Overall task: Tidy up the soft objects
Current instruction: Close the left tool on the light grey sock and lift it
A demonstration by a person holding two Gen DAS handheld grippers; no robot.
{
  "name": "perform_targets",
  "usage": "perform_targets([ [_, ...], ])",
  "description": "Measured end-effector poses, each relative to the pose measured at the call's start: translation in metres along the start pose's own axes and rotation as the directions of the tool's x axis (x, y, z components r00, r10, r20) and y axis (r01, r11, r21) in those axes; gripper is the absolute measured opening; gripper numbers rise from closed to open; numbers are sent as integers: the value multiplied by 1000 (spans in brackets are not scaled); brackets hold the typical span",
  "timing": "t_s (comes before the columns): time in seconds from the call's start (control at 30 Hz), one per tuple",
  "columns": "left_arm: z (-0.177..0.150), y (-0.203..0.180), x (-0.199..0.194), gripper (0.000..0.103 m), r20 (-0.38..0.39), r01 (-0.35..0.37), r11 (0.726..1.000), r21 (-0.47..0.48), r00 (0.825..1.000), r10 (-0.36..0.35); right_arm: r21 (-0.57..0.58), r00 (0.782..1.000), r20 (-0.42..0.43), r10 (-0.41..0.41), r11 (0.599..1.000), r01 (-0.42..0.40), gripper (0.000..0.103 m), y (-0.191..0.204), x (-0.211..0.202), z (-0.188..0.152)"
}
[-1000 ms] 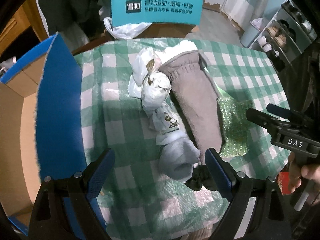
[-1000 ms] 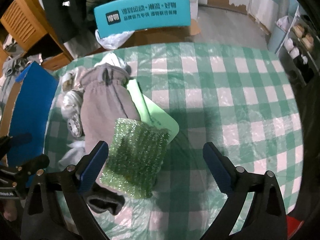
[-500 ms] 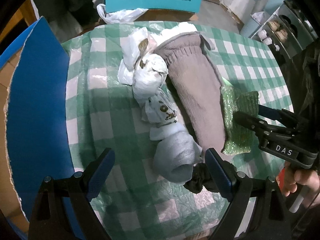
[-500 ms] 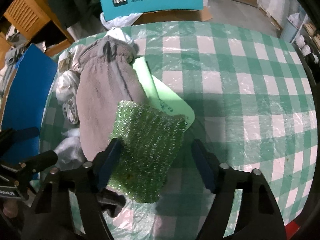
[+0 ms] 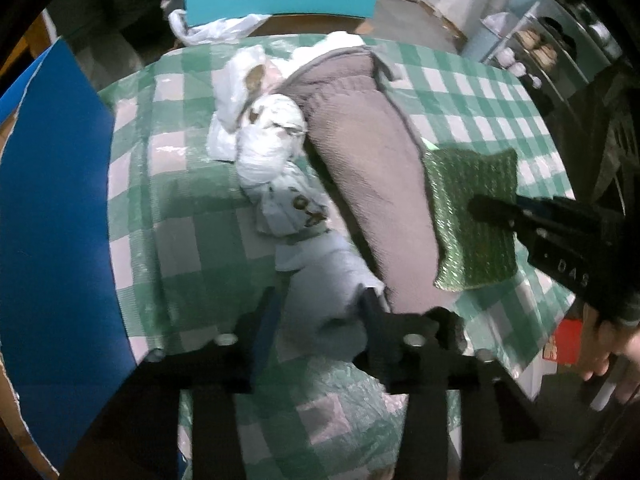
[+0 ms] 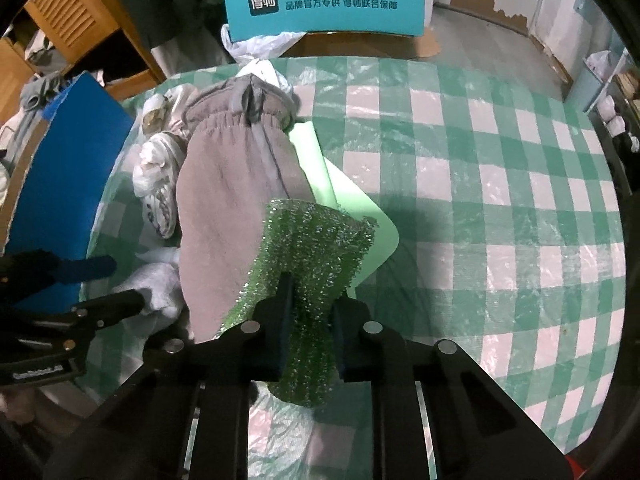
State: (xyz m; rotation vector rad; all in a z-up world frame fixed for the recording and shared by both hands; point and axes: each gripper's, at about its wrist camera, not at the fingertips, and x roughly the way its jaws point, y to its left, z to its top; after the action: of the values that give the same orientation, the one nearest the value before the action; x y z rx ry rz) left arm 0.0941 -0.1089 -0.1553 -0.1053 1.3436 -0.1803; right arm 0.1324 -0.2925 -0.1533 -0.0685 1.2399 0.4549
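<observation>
A pale grey-blue sock (image 5: 324,280) lies at the near end of a row of soft things on the green checked tablecloth (image 6: 500,200). My left gripper (image 5: 320,306) points down, and its closing jaws pinch that sock. The sparkly green sponge (image 6: 312,248) rests partly on a grey-brown fleece piece (image 6: 232,200) and a light green sheet (image 6: 352,208). My right gripper (image 6: 312,300) is closing on the sponge's near edge, and the sponge is squeezed narrow between the pads. In the left wrist view the right gripper (image 5: 480,206) lies across the sponge (image 5: 472,184). A white printed cloth bundle (image 5: 276,152) lies left of the fleece (image 5: 372,184).
A cardboard box with a blue flap (image 5: 52,220) stands open at the table's left edge. A teal chair back (image 6: 324,0) and a white plastic bag (image 5: 216,28) are behind the table. A hand (image 5: 600,356) and a red box (image 5: 564,344) are at the right.
Both grippers went from wide open to closed: the left onto the pale sock, the right onto the green sponge's near edge. Both sank a little closer to the table.
</observation>
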Motion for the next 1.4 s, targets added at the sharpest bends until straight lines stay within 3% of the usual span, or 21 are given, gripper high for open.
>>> perform_targets([
  [0.17, -2, -4, -3, 14, 20, 3, 999, 38, 1000, -4, -7, 1000, 22, 4, 1000, -4, 13, 5, -10, 6],
  [0.3, -2, -3, -8, 9, 39, 16, 999, 45, 999, -18, -11, 999, 41, 4, 1000, -3, 13, 10, -19, 9],
  [0.7, -3, 7, -27, 6, 71, 27, 999, 35, 997, -29, -20, 996, 91, 22, 1000, -20, 11, 18, -42, 8],
  [0.93, -7, 19, -17, 7, 25, 13, 1000, 11, 1000, -13, -32, 995, 91, 33, 999, -30, 11, 22, -44, 6],
  [1.13, -8, 24, -6, 23, 4, 35, 999, -32, 999, -35, -32, 996, 78, 34, 999, -31, 11, 21, -42, 7],
  [1.27, -7, 19, -8, 51, 27, 8, 1000, -22, 1000, -7, -35, 997, 74, 34, 999, -32, 11, 22, -41, 6],
  [1.4, -6, 12, 1, 53, 9, -10, 1000, 4, 1000, 10, -33, 997, 68, 36, 999, -34, 11, 22, -39, 5],
])
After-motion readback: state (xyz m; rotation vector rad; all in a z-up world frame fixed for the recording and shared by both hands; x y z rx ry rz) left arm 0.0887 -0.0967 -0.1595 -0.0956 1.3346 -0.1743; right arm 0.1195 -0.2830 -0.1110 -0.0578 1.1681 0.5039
